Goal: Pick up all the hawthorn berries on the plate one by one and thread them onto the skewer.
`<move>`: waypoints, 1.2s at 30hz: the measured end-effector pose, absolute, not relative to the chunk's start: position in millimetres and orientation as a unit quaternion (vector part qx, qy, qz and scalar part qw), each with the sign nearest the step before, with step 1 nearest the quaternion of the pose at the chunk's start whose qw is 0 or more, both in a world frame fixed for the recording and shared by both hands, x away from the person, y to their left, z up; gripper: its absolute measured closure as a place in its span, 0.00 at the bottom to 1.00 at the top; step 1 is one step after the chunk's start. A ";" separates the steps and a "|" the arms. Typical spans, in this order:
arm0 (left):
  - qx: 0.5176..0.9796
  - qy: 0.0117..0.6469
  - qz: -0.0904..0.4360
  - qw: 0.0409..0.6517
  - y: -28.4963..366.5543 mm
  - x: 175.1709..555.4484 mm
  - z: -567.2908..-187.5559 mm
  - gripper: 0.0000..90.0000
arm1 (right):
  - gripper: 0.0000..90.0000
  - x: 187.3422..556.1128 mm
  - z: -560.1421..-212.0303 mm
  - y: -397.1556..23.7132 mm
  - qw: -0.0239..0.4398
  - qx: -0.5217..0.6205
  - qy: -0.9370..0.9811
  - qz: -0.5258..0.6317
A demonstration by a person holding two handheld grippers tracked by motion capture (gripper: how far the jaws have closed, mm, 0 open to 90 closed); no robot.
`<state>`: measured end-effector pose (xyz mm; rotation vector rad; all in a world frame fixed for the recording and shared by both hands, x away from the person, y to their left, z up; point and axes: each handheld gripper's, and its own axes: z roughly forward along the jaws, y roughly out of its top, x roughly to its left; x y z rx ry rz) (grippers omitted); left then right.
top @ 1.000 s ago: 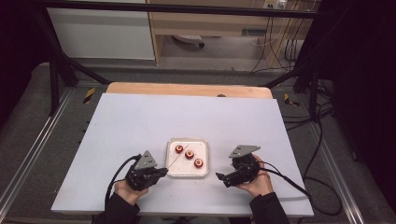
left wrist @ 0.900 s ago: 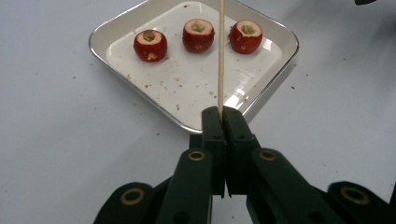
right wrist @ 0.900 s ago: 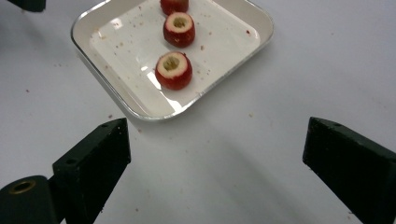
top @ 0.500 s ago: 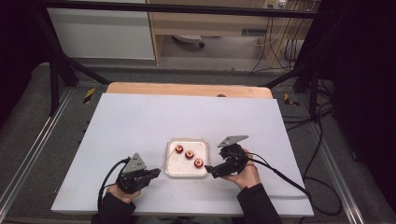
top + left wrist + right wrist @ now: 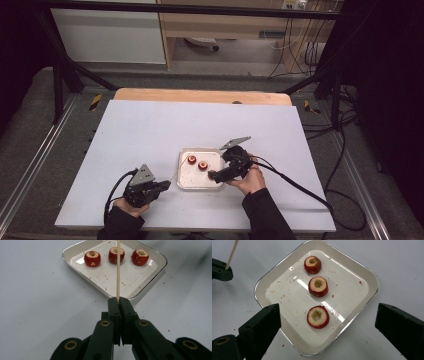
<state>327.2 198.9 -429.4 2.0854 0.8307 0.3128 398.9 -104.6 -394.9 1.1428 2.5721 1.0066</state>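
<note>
Bare table (image 5: pixel 150 130) all round; tray (image 5: pixel 372 277) rim and 3 cored fruits (image 5: pixel 318 286) obstruct.

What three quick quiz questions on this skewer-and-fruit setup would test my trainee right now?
1. True or false: the left hand-held gripper is shut on the wooden skewer.
2. How many cored red fruits lie in the white tray? A) two B) three C) four
3. Fill in: the right hand-held gripper hangs above the tray with its jaws ____.

Key: 1 true; 2 B; 3 open, wide apart on either side of the nearest fruit, touching nothing.
</note>
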 end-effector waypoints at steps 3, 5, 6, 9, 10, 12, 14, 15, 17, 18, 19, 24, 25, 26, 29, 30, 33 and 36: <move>0.833 0.331 0.127 0.424 198.7 326.4 -429.4 0.98 | 0.09 405.1 -396.8 -98.9 0.062 0.389 0.860 0.324; 0.833 0.332 0.127 0.424 198.5 326.7 -429.6 0.98 | 0.10 408.3 -397.8 -95.5 0.058 0.400 0.860 0.311; 0.833 0.333 0.125 0.424 198.4 326.9 -429.8 0.98 | 0.11 409.2 -398.4 -94.1 0.057 0.401 0.861 0.306; 0.834 0.334 0.125 0.422 198.3 327.5 -430.2 0.98 | 0.17 410.8 -400.4 -90.5 0.053 0.405 0.863 0.299; 0.833 0.335 0.125 0.422 198.4 327.8 -430.5 0.98 | 0.19 411.3 -400.9 -89.4 0.049 0.406 0.863 0.296; 0.833 0.336 0.124 0.421 198.4 328.1 -431.0 0.98 | 0.26 411.6 -402.5 -87.5 0.040 0.409 0.863 0.294; 0.833 0.337 0.125 0.421 198.2 328.3 -431.1 0.98 | 0.30 412.2 -404.5 -86.3 0.028 0.410 0.864 0.291; 0.833 0.337 0.124 0.421 197.9 328.5 -431.1 0.98 | 0.33 412.4 -405.3 -85.6 0.022 0.416 0.862 0.289; 0.834 0.335 0.124 0.421 197.1 328.6 -431.6 0.98 | 0.37 413.7 -406.7 -85.1 0.016 0.425 0.861 0.279; 0.834 0.335 0.124 0.420 196.8 328.6 -431.9 0.98 | 0.39 414.4 -406.9 -84.5 0.012 0.434 0.857 0.277; 0.835 0.335 0.124 0.419 196.6 328.4 -432.1 0.98 | 0.41 415.5 -407.2 -85.0 0.007 0.437 0.856 0.275; 0.836 0.333 0.123 0.418 195.7 328.5 -432.7 0.98 | 0.50 418.2 -411.3 -82.2 -0.009 0.448 0.854 0.263; 0.836 0.334 0.122 0.417 195.7 328.6 -432.9 0.98 | 0.51 418.2 -412.3 -80.7 -0.004 0.447 0.857 0.257; 0.836 0.334 0.122 0.418 195.7 328.6 -433.0 0.98 | 0.52 418.2 -413.1 -79.1 0.001 0.443 0.861 0.249; 0.836 0.334 0.122 0.418 195.5 328.3 -432.9 0.98 | 0.57 418.8 -414.1 -74.5 0.005 0.442 0.864 0.240; 0.837 0.333 0.122 0.417 195.3 328.3 -432.9 0.98 | 0.58 419.3 -414.3 -73.6 0.002 0.444 0.864 0.239; 0.837 0.333 0.122 0.417 195.0 328.2 -433.3 0.98 | 0.61 421.1 -415.8 -73.0 -0.004 0.452 0.861 0.234; 0.836 0.333 0.122 0.418 195.2 328.3 -433.0 0.98 | 0.63 421.4 -417.0 -72.7 -0.003 0.454 0.862 0.228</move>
